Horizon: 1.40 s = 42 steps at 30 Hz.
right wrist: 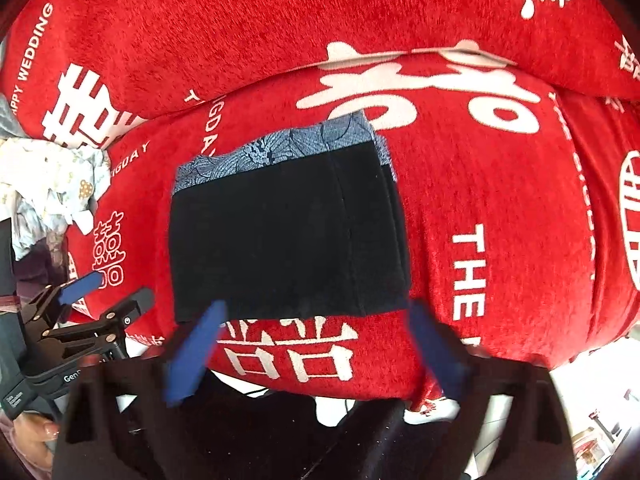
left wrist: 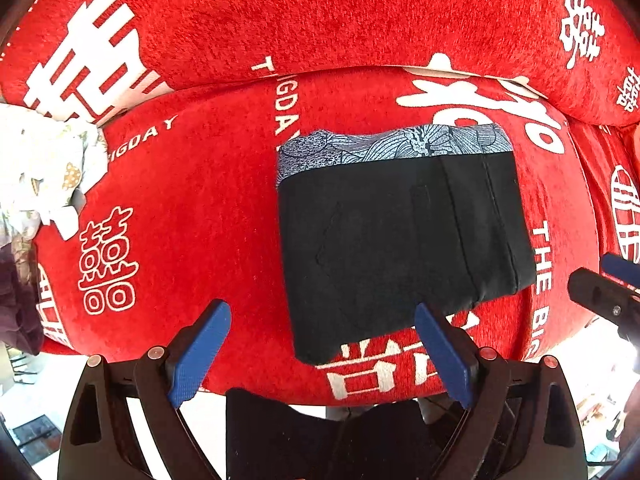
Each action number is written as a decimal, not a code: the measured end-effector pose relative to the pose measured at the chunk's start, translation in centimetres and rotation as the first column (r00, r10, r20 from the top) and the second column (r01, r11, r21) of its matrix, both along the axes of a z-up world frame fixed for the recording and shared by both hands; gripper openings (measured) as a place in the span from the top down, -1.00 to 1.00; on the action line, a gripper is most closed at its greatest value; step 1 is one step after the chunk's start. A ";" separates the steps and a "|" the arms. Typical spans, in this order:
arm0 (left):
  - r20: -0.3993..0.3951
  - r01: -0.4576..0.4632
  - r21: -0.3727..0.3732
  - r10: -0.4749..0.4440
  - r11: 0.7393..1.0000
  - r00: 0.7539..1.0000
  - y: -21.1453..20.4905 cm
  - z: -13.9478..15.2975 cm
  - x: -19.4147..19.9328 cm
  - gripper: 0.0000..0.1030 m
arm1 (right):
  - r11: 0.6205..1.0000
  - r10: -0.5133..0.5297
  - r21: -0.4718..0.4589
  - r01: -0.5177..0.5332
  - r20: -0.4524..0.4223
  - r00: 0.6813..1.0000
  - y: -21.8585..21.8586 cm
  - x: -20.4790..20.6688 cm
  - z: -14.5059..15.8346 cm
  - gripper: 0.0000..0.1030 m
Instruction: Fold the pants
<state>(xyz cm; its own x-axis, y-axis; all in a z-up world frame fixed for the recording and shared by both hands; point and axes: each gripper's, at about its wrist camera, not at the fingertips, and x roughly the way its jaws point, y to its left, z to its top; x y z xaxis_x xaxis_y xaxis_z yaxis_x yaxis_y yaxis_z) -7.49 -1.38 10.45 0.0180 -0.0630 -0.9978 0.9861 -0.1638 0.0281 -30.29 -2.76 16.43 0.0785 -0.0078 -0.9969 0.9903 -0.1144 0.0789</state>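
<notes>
Black pants (left wrist: 400, 236) lie folded into a compact rectangle on the red sofa seat (left wrist: 192, 208), with a blue patterned waistband lining (left wrist: 392, 144) showing along the far edge. My left gripper (left wrist: 320, 344) is open and empty, just in front of the pants' near edge. In the right wrist view the pants (right wrist: 280, 236) lie ahead, and my right gripper (right wrist: 316, 340) is open and empty at their near edge. The left gripper (right wrist: 104, 292) shows there at the left. The right gripper's finger (left wrist: 620, 268) shows at the right edge of the left wrist view.
A crumpled pale patterned cloth (left wrist: 44, 168) lies at the left end of the seat. The red backrest cushion (left wrist: 320, 16) with white lettering rises behind. The seat's front edge drops to a light floor (right wrist: 600, 408).
</notes>
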 end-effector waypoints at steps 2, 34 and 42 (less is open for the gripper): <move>0.002 -0.007 0.000 0.007 1.000 1.000 0.0 0.3 0.1 -0.82 | 0.999 0.028 -0.022 -0.029 -0.040 0.999 0.0 0.5 0.7 -0.99; 0.001 0.034 -0.010 -0.034 0.999 0.999 0.6 2.6 0.3 -0.82 | 0.991 0.132 0.044 -0.126 -0.201 0.971 0.3 3.8 2.2 -0.99; -0.001 0.036 -0.007 -0.036 0.999 0.999 0.7 2.5 0.3 -0.82 | 0.990 0.137 0.054 -0.129 -0.207 0.969 0.2 3.7 2.0 -0.99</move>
